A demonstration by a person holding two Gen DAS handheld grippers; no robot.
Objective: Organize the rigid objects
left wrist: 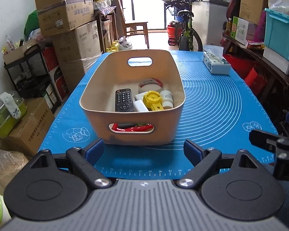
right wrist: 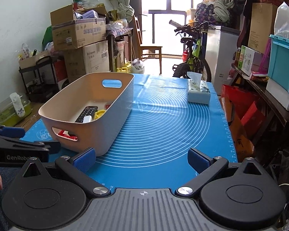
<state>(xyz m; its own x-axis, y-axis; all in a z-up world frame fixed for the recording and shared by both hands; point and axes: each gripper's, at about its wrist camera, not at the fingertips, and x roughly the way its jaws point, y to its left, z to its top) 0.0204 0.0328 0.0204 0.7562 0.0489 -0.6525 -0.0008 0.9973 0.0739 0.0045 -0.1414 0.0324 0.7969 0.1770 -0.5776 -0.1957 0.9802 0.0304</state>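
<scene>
A beige basket (left wrist: 125, 132) stands on the blue mat (left wrist: 212, 105). Inside it lie a black remote (left wrist: 123, 100), a yellow plastic tool (left wrist: 152, 99), a white bottle (left wrist: 167, 99), a tape roll (left wrist: 151, 85), a white block (left wrist: 139, 105) and a red item (left wrist: 133, 128) seen through the near handle slot. My left gripper (left wrist: 143, 152) is open and empty just in front of the basket. My right gripper (right wrist: 142, 160) is open and empty, to the right of the basket (right wrist: 98, 130), above the mat (right wrist: 173, 125). The remote also shows in the right wrist view (right wrist: 86, 113).
A tissue box (left wrist: 216, 62) sits at the mat's far right, also in the right wrist view (right wrist: 198, 92). Cardboard boxes (left wrist: 67, 19) and a black cart (left wrist: 27, 71) stand left of the table. A bicycle (left wrist: 185, 28) stands beyond the far edge, and shelves with a teal bin (left wrist: 281, 32) stand to the right.
</scene>
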